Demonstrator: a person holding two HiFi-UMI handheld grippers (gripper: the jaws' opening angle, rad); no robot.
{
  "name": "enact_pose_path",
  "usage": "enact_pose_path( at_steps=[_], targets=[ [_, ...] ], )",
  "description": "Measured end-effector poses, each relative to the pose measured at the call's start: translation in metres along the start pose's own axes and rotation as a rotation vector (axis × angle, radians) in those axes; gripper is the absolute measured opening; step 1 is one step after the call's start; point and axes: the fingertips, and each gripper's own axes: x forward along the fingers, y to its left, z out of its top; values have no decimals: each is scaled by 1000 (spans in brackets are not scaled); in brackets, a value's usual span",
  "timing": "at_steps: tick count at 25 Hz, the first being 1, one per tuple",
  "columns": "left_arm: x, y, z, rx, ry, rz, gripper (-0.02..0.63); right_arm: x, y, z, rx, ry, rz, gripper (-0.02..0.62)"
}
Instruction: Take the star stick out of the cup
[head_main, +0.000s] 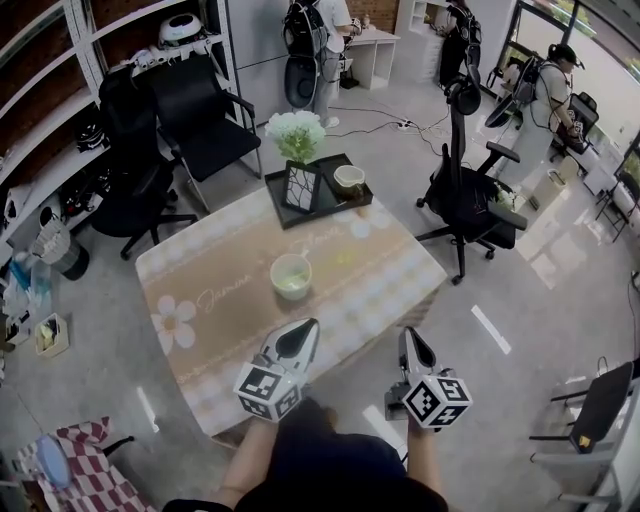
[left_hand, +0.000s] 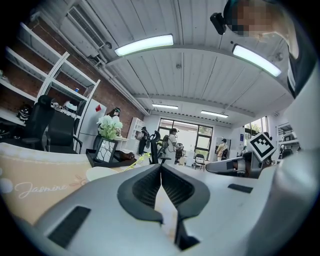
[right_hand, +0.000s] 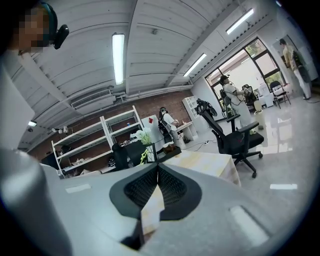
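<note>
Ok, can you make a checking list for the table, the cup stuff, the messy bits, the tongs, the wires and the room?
Surface: table under a flowered cloth, mostly bare.
Job's things: cup near the middle; a yellow-green stick leans out of it; its star is too small to tell.
Clutter: black tray at the far edge, with white flowers and a small bowl.
Grippers: left tongs and right tongs both shut, empty, at the near edge, short of the cup.
Cables: one cable on the floor beyond the table.
Surroundings: office chair, shelves, people at the back.
</note>
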Motion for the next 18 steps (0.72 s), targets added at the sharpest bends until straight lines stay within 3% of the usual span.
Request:
enact_pose_path(
  at_steps=[18],
  targets=[
    [14,28,1,-23,-4,57,11,35,11,-6,-2,69,74,2]
  ],
)
